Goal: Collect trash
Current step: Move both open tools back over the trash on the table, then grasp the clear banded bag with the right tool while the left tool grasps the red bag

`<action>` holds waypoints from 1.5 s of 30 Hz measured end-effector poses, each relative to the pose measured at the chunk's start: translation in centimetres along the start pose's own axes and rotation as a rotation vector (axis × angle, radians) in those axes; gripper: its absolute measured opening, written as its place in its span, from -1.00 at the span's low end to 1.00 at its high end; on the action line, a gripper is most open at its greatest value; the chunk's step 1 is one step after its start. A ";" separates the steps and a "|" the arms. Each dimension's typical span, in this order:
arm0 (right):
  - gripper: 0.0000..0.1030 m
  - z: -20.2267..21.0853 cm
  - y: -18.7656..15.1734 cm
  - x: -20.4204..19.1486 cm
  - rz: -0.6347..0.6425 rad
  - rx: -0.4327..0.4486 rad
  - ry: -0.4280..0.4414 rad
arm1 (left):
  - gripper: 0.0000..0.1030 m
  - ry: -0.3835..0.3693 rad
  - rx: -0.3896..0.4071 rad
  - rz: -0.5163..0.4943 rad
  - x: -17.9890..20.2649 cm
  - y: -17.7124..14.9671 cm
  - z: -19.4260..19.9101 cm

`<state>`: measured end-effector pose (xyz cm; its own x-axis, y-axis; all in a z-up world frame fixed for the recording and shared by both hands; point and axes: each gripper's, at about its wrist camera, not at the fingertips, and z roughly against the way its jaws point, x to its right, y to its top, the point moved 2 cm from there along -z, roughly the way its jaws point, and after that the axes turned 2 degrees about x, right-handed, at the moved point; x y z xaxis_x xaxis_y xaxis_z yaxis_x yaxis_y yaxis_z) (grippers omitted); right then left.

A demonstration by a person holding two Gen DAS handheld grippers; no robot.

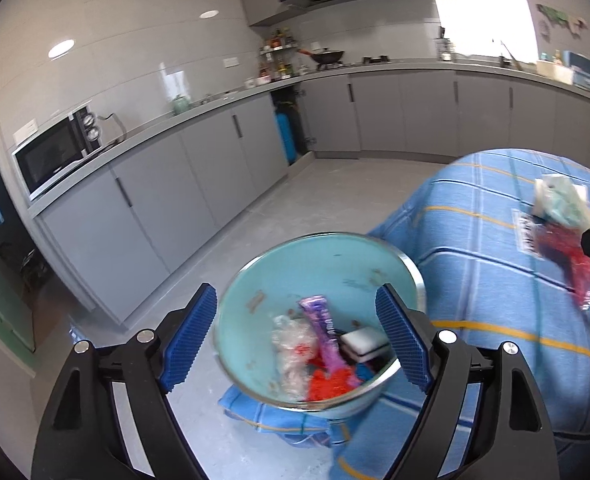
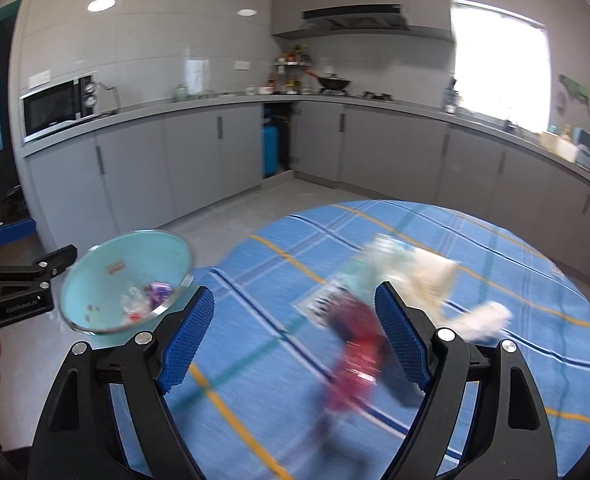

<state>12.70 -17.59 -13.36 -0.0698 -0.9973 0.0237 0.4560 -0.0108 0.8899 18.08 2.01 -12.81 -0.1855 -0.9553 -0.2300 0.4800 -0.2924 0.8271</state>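
Collected so far: a teal bowl (image 1: 319, 272) at the edge of the blue checked worktop (image 1: 475, 280) already holds a purple wrapper (image 1: 327, 328), a crumpled clear plastic bag (image 1: 291, 344), something red-orange (image 1: 327, 386) and a small white-and-black block (image 1: 365, 342).
Left to collect: a heap of trash lies on the worktop well apart from the bowl: a red wrapper (image 2: 355, 344), pale paper or plastic packets (image 2: 407, 272), a white fluffy scrap (image 2: 483, 320) and a printed card (image 2: 323, 300). Motion blur hides the finer detail.
Progress: I judge the job roughly half done, since about as much lies loose as sits in the bowl.
Left tool (image 1: 299, 336): released, blue pads spread wide on either side of the bowl and pressing on nothing.
Right tool (image 2: 295, 336): released too, pads wide apart, hanging over the red wrapper and gripping nothing.
Likely next step: close on one piece of the heap and carry it to the bowl.
Writing: white lettering on the left tool's black body in the right wrist view, too small to read; dark print on the card is blurred; wrapper brands are illegible.
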 end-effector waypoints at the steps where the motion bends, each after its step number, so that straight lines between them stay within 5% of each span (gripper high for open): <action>1: 0.59 0.4 -0.3 0.8 -0.009 0.000 -0.021 | 0.58 -0.016 0.006 -0.008 0.9 0.2 0.2; 16: 0.59 5.1 -5.0 12.1 -0.138 -0.053 -0.306 | 0.61 -0.236 0.077 -0.140 14.7 3.1 2.6; 32: 0.59 5.9 -6.8 15.6 -0.214 -0.075 -0.323 | 0.60 -0.337 0.010 -0.258 24.0 1.6 1.1; 34: 0.61 5.9 -6.9 15.5 -0.213 -0.078 -0.321 | 0.38 -0.363 -0.009 -0.264 24.3 1.4 0.7; 39: 0.61 5.6 -6.8 15.1 -0.209 -0.082 -0.312 | -0.52 -0.449 -0.060 -0.276 24.4 0.7 0.2; 45: 0.61 4.8 -6.1 13.7 -0.180 -0.087 -0.268 | -0.62 -0.432 -0.027 -0.293 22.7 0.4 1.2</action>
<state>4.69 -30.79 -16.25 -0.3819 -0.9242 -0.0010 0.4882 -0.2027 0.8488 13.07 -19.76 -17.08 -0.6497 -0.7298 -0.2125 0.3756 -0.5513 0.7450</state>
